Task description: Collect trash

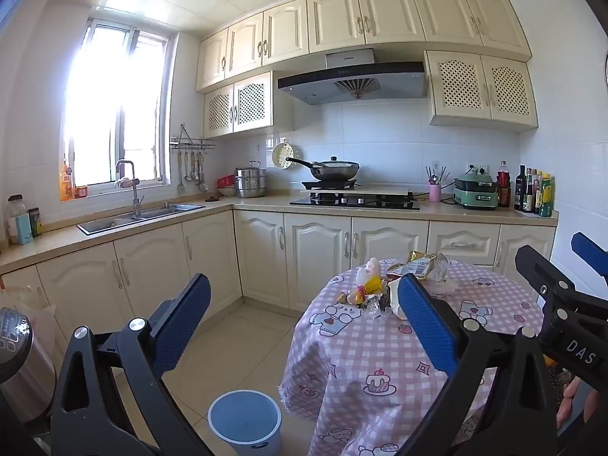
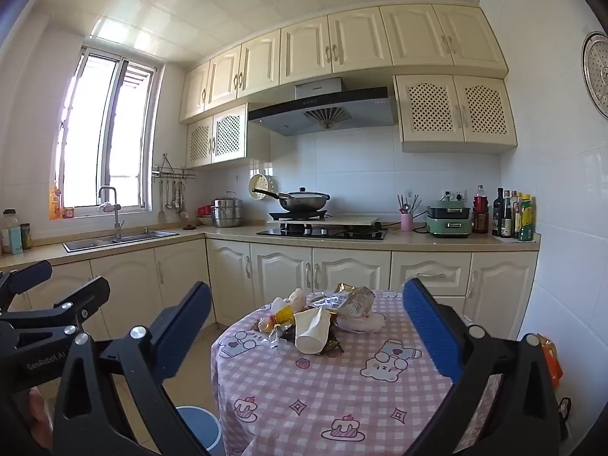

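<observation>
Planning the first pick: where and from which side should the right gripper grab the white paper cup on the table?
Probably the mid-body of the white paper cup. It lies tipped on the wrappers with its open mouth toward the camera, so pinch across the side walls from the near table edge. The right gripper is open and lined up with it.

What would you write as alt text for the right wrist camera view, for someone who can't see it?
The open right gripper points level at a pile of trash, including a crumpled white paper cup, on a round table with a pink checked cloth. A blue bin stands on the floor to its left, with cream kitchen cabinets behind.
</observation>
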A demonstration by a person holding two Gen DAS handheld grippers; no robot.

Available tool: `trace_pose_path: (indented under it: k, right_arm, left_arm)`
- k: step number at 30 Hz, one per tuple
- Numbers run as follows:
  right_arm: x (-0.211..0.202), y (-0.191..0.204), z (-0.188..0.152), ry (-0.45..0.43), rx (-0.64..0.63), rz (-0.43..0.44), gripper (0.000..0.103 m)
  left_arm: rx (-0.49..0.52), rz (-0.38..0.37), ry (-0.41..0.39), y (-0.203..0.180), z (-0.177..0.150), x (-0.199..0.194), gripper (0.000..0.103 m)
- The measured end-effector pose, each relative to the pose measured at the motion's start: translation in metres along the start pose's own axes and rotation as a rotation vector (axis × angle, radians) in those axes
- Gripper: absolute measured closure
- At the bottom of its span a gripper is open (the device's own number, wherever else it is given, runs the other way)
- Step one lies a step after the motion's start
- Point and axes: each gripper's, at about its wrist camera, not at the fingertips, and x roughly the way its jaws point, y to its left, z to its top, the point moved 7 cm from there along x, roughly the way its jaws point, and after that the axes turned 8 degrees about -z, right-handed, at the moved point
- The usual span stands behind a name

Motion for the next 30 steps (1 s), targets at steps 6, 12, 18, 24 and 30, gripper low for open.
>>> trace_pose_path:
  k: [6, 12, 18, 24, 30]
  right_arm:
    - [0.001, 0.0, -0.001, 0.002, -0.001, -0.001, 0.004]
    - [-0.003, 0.0, 0.0, 0.002, 0.002, 0.002, 0.004]
    - [-0.005, 0.002, -0.005, 0.009, -0.001, 0.004, 0.004]
    - [0.005, 0.004, -0.009, 0.014, 0.0, 0.005, 0.004]
    - [0.006, 0.005, -0.011, 0.022, 0.0, 0.007, 0.004]
  left_arm:
    - [0.003, 0.001, 0.006, 0.0, 0.0, 0.0, 0.007]
    - [0.003, 0.001, 0.008, 0.0, -0.001, 0.0, 0.007]
    - [0.002, -0.001, 0.009, 0.0, -0.001, 0.001, 0.007]
    - [-0.003, 0.0, 0.009, 0.004, -0.003, 0.0, 0.007]
    - [-0.005, 0.0, 0.011, 0.003, -0.007, 0.002, 0.007]
